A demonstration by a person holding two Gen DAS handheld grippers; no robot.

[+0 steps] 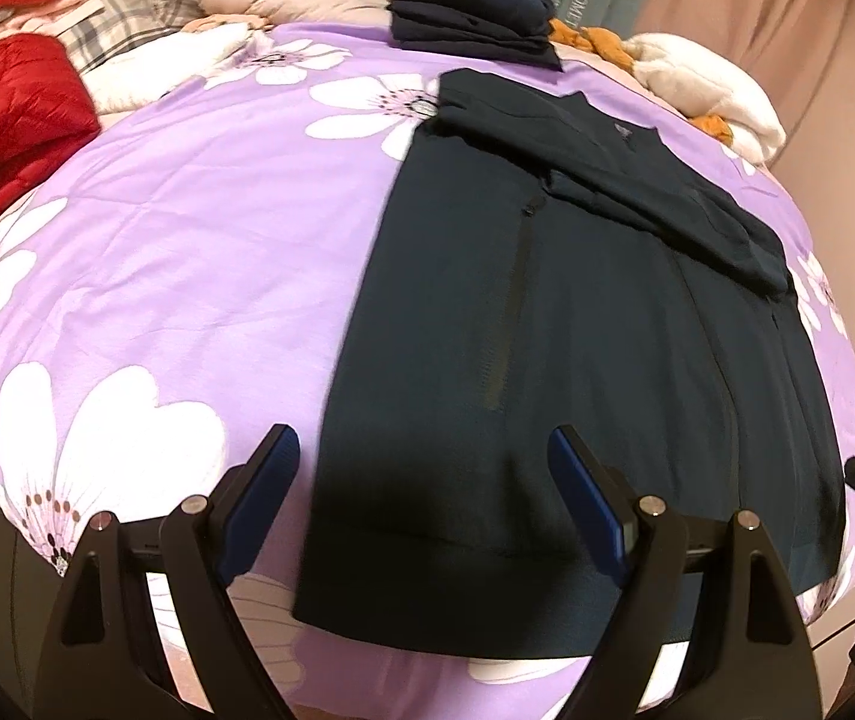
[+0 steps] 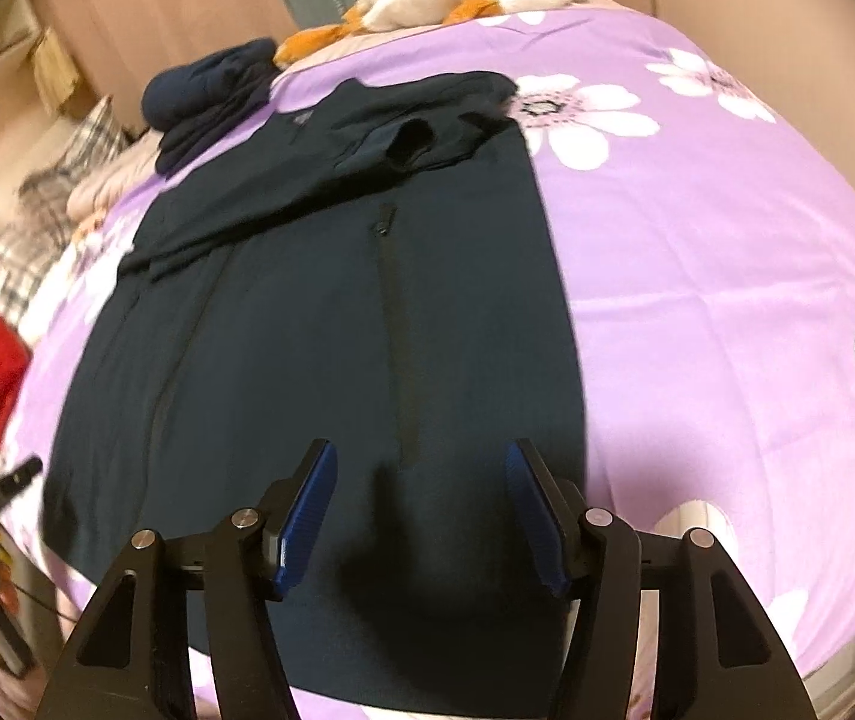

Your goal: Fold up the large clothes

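We see our left gripper (image 1: 424, 468) spread wide and our right gripper (image 2: 421, 480) parted, both holding nothing, above the hem of the dark jacket (image 1: 577, 330). It lies flat, sleeves folded in, on the purple floral bed (image 1: 187, 240).

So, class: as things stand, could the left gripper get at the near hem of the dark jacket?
Probably yes. The left gripper is open above the dark jacket, its hem lies flat on the purple bedspread, and nothing is in the way.
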